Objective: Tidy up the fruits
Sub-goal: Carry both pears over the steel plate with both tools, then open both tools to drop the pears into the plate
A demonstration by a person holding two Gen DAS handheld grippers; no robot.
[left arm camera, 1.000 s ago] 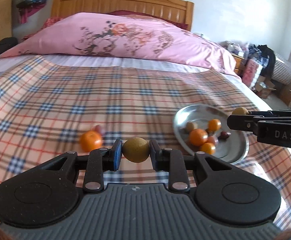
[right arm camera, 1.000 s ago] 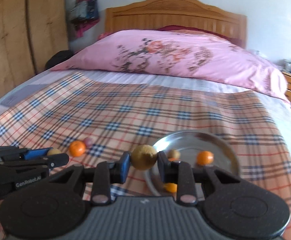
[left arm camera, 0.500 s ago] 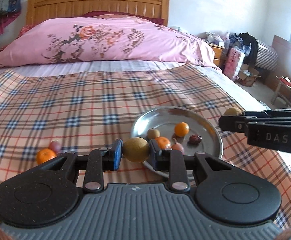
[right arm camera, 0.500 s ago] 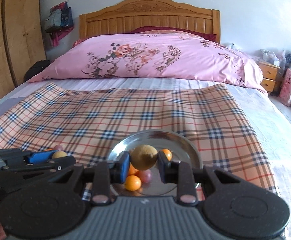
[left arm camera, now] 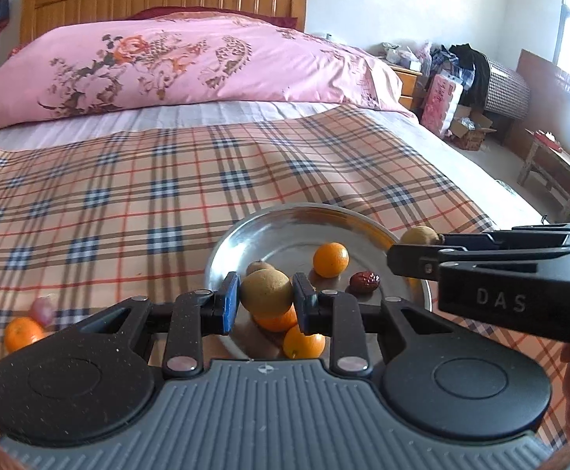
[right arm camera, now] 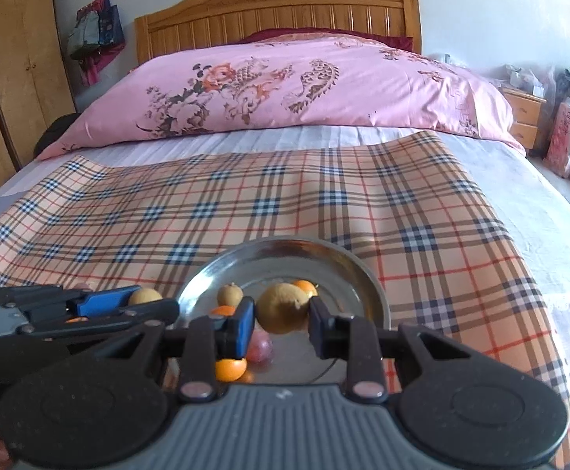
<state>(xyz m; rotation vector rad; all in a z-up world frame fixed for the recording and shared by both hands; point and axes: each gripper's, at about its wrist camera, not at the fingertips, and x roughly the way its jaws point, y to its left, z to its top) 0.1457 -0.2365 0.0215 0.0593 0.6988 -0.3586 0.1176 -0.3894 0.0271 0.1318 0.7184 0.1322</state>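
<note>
While both grippers sit over the near side of the metal plate (left arm camera: 222, 250), each is clamped on a round yellow-brown fruit. The left gripper (left arm camera: 266, 300) pinches its longan (left arm camera: 266, 291) between both pads, above the plate's near-left rim. The right gripper (right arm camera: 281, 323) grips a second longan (right arm camera: 283, 307) the same way, over the plate's near middle; in the left view it comes in from the right, its fruit showing just past the plate's right rim.

On the plate lie a far orange (left arm camera: 330, 259), a red date (left arm camera: 364, 282) to its right, a small brown fruit (left arm camera: 259, 266) behind the left gripper's longan, and two more oranges (left arm camera: 303, 344) close under the fingers. A pinkish fruit (right arm camera: 260, 346) shows under the right gripper.

Off the plate to the left, an orange (left arm camera: 22, 333) and a pale pink fruit (left arm camera: 42, 309) rest touching on the plaid cloth (left arm camera: 128, 203).

Beyond the plate the cloth runs bare to the pink quilt (left arm camera: 191, 62). The plate's far half is free. The cloth's right edge is near the plate, with the bed edge just beyond.
</note>
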